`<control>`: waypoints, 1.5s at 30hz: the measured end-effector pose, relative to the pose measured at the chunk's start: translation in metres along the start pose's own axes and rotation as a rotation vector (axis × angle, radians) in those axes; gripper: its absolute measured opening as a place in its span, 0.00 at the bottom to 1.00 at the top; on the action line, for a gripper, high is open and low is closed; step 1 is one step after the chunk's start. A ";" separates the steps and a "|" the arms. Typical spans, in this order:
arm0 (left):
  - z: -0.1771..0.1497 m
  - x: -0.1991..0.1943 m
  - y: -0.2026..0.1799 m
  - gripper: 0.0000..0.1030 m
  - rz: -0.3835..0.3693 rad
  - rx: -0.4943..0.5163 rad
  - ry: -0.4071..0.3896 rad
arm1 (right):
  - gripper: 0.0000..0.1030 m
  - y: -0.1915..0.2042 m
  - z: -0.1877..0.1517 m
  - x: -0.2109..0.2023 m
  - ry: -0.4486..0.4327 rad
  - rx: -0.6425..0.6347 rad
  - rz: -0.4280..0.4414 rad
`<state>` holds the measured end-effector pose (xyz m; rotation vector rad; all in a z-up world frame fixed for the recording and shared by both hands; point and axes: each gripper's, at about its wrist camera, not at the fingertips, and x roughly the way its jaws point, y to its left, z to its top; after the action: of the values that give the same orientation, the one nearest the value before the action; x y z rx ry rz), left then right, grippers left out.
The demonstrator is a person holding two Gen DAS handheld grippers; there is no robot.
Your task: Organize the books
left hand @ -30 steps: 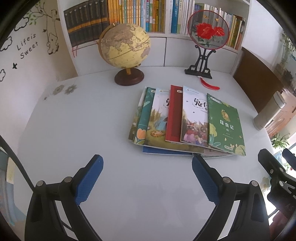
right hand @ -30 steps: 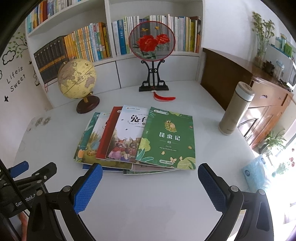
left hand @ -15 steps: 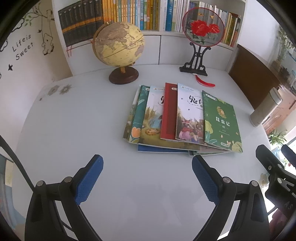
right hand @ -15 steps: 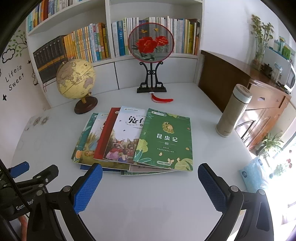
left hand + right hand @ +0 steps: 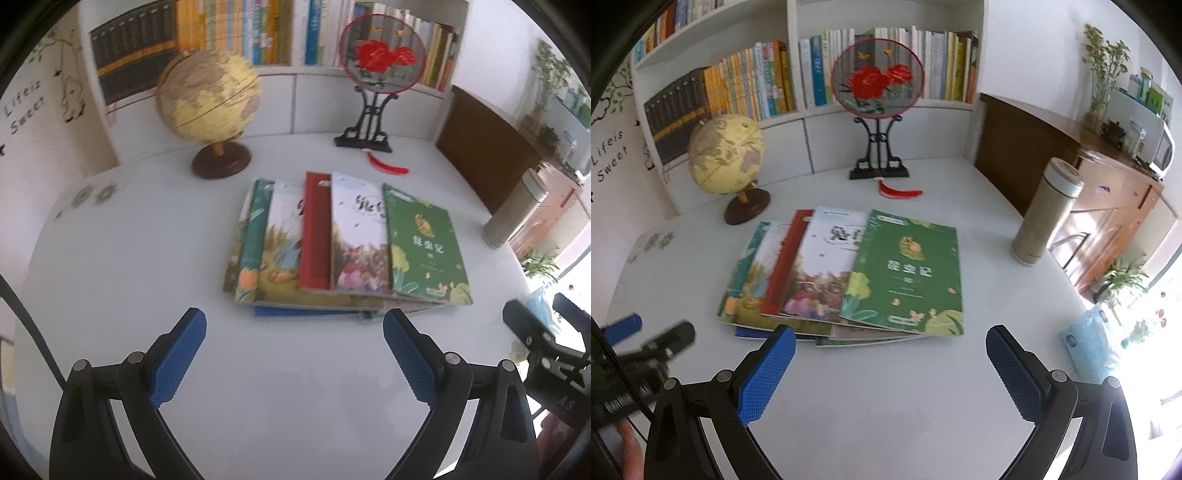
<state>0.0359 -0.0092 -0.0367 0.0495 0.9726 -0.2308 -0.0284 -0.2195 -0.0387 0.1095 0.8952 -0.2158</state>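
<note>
Several thin picture books lie fanned and overlapping on the white table (image 5: pixel 129 258). A green book (image 5: pixel 424 243) (image 5: pixel 908 273) is on top at the right, then a white-topped book (image 5: pixel 358 236) (image 5: pixel 823 266), a red book (image 5: pixel 314 236) (image 5: pixel 783 269) and others further left. My left gripper (image 5: pixel 293 332) is open and empty, just short of the pile's near edge. My right gripper (image 5: pixel 890 349) is open and empty, its left fingertip (image 5: pixel 779 341) close over the pile's near edge. Each gripper shows at the edge of the other's view.
A globe (image 5: pixel 208 99) (image 5: pixel 726 155) and a red-flower fan on a black stand (image 5: pixel 380 59) (image 5: pixel 877 85) stand at the table's back. A beige flask (image 5: pixel 513 214) (image 5: pixel 1047 214) stands at the right. A bookshelf (image 5: pixel 757 85) lines the wall. A blue packet (image 5: pixel 1086 343) lies near the right edge.
Both grippers have moved forward toward the pile of books, which now lies closer to the fingertips. The jaws have stayed open.
</note>
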 end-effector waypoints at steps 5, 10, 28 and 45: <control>0.018 0.017 -0.024 0.93 -0.075 0.075 -0.028 | 1.00 -0.024 0.002 0.017 0.020 0.036 0.024; 0.028 0.044 -0.049 0.93 -0.098 0.122 -0.026 | 1.00 -0.054 0.011 0.054 0.059 0.069 0.027; 0.027 0.162 -0.104 0.93 -0.218 0.084 0.122 | 0.79 -0.112 0.001 0.182 0.240 0.154 0.159; 0.034 0.180 -0.120 0.93 -0.215 0.103 0.134 | 0.56 -0.111 0.022 0.228 0.288 0.127 0.238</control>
<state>0.1346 -0.1623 -0.1588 0.0548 1.0997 -0.4801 0.1007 -0.3632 -0.2040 0.3707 1.1452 -0.0336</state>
